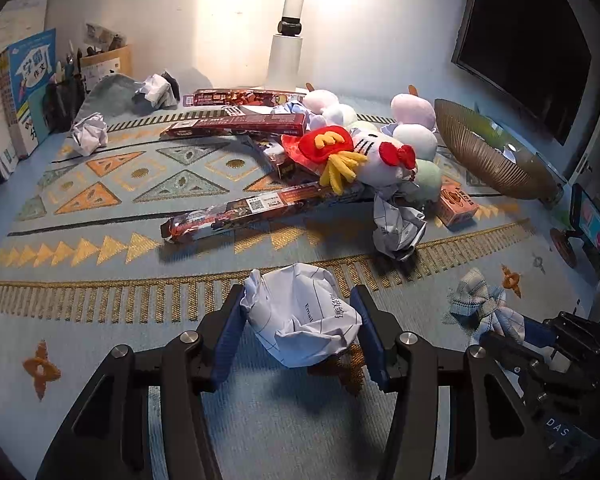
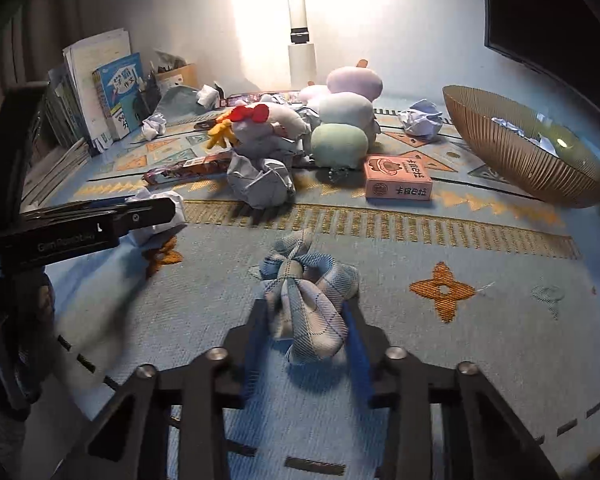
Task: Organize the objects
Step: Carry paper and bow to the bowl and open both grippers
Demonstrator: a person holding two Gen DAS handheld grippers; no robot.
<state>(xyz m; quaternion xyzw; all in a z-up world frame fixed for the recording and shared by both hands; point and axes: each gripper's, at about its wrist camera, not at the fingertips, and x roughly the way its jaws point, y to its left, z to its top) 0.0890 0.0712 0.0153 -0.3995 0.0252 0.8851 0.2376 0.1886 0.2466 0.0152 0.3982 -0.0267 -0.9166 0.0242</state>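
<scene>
Left gripper (image 1: 300,320) pinching crumpled paper (image 1: 300,316), right gripper (image 2: 306,320) clamping plaid bow (image 2: 308,300)

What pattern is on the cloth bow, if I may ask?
Pale blue-and-white plaid on the cloth bow, clearest in the right wrist view.

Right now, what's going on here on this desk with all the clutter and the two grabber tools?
A person is tidying a cluttered desk mat with two handheld grippers. The left gripper is closed around a crumpled paper ball, its pads against both sides. The right gripper is shut on a plaid fabric bow. Plush toys, long red boxes and more paper wads still lie in a heap behind. A ribbed bowl on the right already holds some crumpled paper.
</scene>
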